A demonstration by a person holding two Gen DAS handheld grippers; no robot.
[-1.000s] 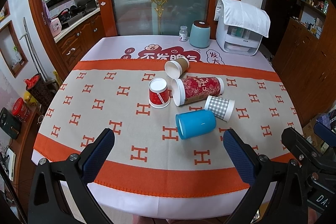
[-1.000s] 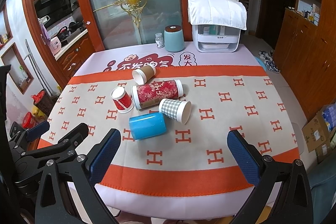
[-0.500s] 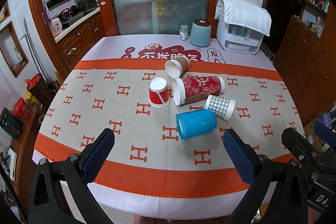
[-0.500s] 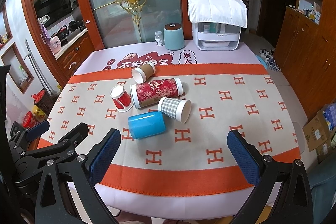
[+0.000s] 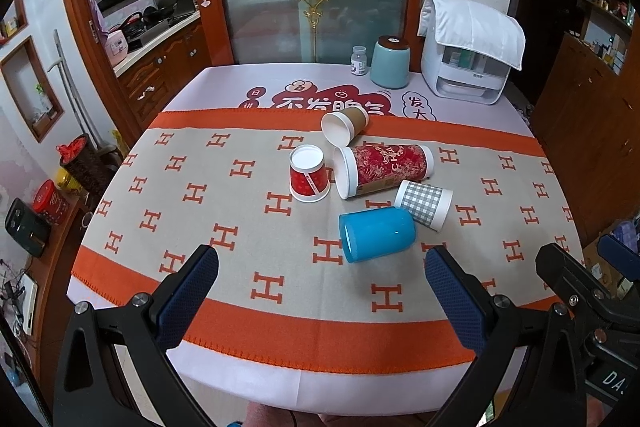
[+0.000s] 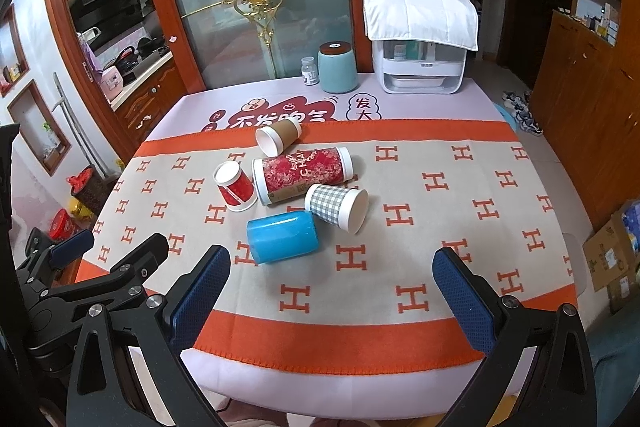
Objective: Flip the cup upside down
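Several cups cluster mid-table. A blue cup lies on its side nearest me. A grey checked paper cup, a tall red patterned cup and a brown paper cup also lie on their sides. A small red cup stands upside down. My left gripper and right gripper are both open and empty, held over the table's near edge, short of the cups.
The table has a beige and orange cloth. At its far edge stand a teal canister, a small white bottle and a white appliance under a cloth. Wooden cabinets line the right wall.
Both grippers have shifted very slightly; the cups have not moved.
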